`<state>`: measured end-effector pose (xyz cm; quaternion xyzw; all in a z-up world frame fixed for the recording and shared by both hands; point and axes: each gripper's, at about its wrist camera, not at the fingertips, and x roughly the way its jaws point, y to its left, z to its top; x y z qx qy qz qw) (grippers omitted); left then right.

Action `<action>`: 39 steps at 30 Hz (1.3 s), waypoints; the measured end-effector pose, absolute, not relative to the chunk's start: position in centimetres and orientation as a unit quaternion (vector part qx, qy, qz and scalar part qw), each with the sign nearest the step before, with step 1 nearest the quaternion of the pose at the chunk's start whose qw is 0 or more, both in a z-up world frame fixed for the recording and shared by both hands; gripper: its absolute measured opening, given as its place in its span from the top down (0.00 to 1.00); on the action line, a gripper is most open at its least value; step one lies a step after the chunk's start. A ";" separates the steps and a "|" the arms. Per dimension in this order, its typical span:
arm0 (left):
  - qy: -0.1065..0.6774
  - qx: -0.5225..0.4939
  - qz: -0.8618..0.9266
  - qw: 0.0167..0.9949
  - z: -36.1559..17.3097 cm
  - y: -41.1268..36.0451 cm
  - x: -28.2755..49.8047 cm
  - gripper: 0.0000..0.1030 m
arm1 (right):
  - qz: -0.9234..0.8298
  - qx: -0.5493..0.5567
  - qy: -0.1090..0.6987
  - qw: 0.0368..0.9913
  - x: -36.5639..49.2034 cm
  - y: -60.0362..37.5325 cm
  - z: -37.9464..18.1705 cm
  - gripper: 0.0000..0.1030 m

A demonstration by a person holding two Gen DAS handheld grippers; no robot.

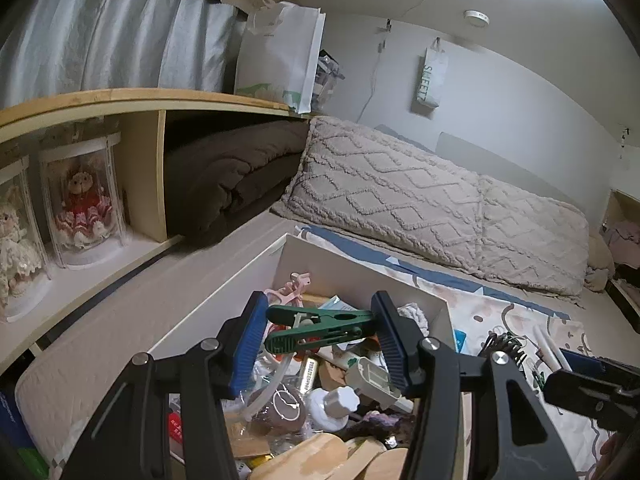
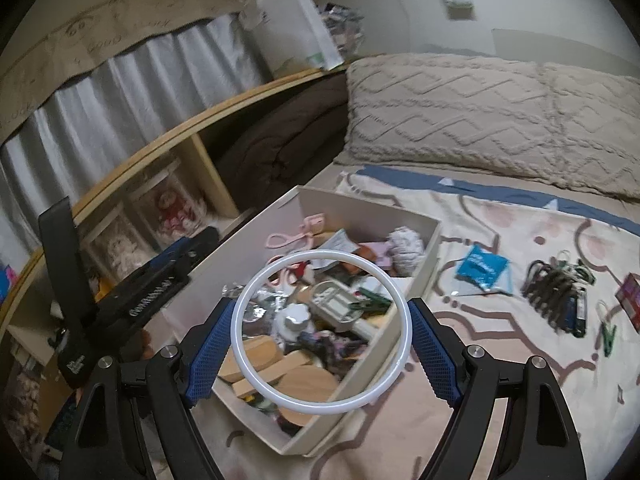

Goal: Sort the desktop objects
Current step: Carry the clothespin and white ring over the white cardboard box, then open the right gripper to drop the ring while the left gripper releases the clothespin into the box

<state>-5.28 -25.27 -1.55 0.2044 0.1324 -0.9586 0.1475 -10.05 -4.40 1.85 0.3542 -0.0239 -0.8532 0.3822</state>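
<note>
Clutter fills the white box point(image 1: 224, 300), and much of it is blurred or buried, so many pieces are hard to name; the box's near end is cut off behind the arms. The left gripper point(image 1: 320, 330) is clamped on a green clothespin point(image 1: 320, 328), held crosswise above the box. The right gripper point(image 2: 322, 332) pinches a white ring point(image 2: 244, 296) between its blue pads, over the box's near corner. Another green clothespin point(image 2: 609, 338) lies near the bedspread's point(image 2: 500, 360) right edge, beside a dark bundle of clips point(image 2: 556, 292).
</note>
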 end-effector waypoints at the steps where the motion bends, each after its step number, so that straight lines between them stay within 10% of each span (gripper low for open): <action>1: 0.134 0.207 -0.958 0.148 -1.7 -25.5 -5.4 0.48 | -0.851 0.356 -0.019 0.385 -10.1 -5.0 1.8 0.18; 39: 0.154 0.231 -0.948 0.154 -3.7 -28.4 -5.8 0.48 | -0.835 0.421 -0.058 0.350 -18.1 -10.8 -1.8 0.00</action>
